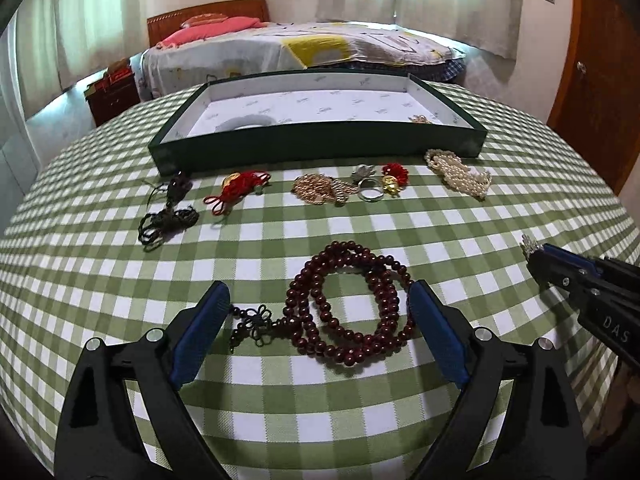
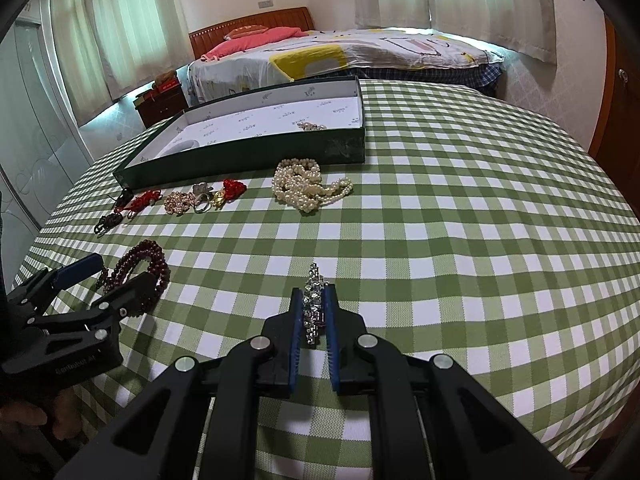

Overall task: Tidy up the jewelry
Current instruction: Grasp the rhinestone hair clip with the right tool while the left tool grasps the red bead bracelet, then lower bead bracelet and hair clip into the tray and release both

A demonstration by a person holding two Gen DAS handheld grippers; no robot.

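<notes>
My left gripper (image 1: pixel 320 294) is open, its jaws on either side of a dark red bead necklace (image 1: pixel 344 304) lying on the checked cloth. My right gripper (image 2: pixel 314 294) is shut on a silver rhinestone piece (image 2: pixel 314 308), held just above the cloth; it also shows at the right of the left wrist view (image 1: pixel 534 248). A dark green tray (image 1: pixel 320 144) with a white lining stands at the back, holding a pale bangle (image 1: pixel 246 122) and a gold piece (image 1: pixel 422 119). The bead necklace (image 2: pixel 140 264) and the left gripper (image 2: pixel 108 274) show at the left of the right wrist view.
In front of the tray lie a black cord piece (image 1: pixel 168 212), a red cord charm (image 1: pixel 236 190), a gold chain (image 1: pixel 320 188), rings (image 1: pixel 370 194), a red and gold charm (image 1: pixel 394 178) and a pearl strand (image 1: pixel 460 174). A bed (image 1: pixel 300 48) stands behind the table.
</notes>
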